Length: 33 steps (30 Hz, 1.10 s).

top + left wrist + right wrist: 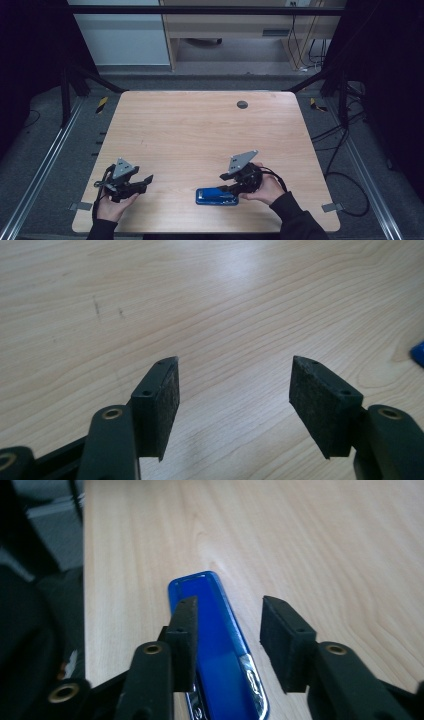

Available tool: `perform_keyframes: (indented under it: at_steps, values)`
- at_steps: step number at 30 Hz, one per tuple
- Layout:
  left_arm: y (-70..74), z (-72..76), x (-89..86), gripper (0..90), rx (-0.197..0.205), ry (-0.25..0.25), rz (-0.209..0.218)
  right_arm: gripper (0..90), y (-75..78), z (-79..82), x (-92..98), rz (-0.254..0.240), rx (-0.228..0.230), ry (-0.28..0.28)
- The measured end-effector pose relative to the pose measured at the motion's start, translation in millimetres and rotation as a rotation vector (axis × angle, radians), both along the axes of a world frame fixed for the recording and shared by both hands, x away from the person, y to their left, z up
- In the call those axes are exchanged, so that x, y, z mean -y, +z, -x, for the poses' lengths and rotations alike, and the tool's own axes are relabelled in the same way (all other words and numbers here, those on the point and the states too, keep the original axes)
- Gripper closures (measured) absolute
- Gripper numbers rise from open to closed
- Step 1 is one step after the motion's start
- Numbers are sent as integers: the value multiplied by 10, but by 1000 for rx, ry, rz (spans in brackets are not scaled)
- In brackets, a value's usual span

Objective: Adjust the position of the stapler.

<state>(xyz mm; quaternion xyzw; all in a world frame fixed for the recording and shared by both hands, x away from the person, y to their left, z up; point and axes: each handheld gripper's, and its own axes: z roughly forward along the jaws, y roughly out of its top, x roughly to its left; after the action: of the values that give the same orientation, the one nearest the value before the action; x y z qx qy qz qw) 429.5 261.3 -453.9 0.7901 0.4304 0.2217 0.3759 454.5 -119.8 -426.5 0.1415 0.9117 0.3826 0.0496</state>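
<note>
I had two grippers over the counter (200, 135) and one stapler (216, 196), blue, lying flat near the counter's front edge. My right gripper (227, 630) sat right at the stapler's right end, its jaws apart with a gap between the pads; one jaw overlapped the stapler's top in the right gripper view, the other stood off beside it, and neither pad pressed on it. My left gripper (234, 390) was well to the left of the stapler, jaws spread wide over bare wood with nothing between them. One blue corner of the stapler showed at the right edge of the left gripper view. One dark round hole (242, 104) lay far behind the stapler.
</note>
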Motion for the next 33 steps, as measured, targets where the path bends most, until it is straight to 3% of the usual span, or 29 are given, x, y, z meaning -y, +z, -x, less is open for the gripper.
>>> perform_keyframes:
  at_steps: [4,9,13,18,19,22,27,33]
  values:
    - [85,10,82,375,14,-40,-11,637,-3,58,173,-65,36,-104]
    - [202,15,192,375,34,-87,-8,618,-18,145,343,-79,66,-180]
    - [291,-5,279,377,42,-126,-16,632,-22,229,477,-125,50,-225]
    - [387,-41,434,377,43,-166,-30,624,-84,346,601,-115,58,-274]
    - [403,-50,472,376,44,-175,-36,664,-101,367,624,-117,79,-294]
    - [450,-67,598,375,47,-202,-46,703,-128,348,701,-168,-35,-268]
    - [502,-92,804,373,49,-250,-63,762,-145,459,784,-163,5,-339]
    - [599,-118,1029,407,39,-321,-105,847,-215,546,855,-183,-5,-375]
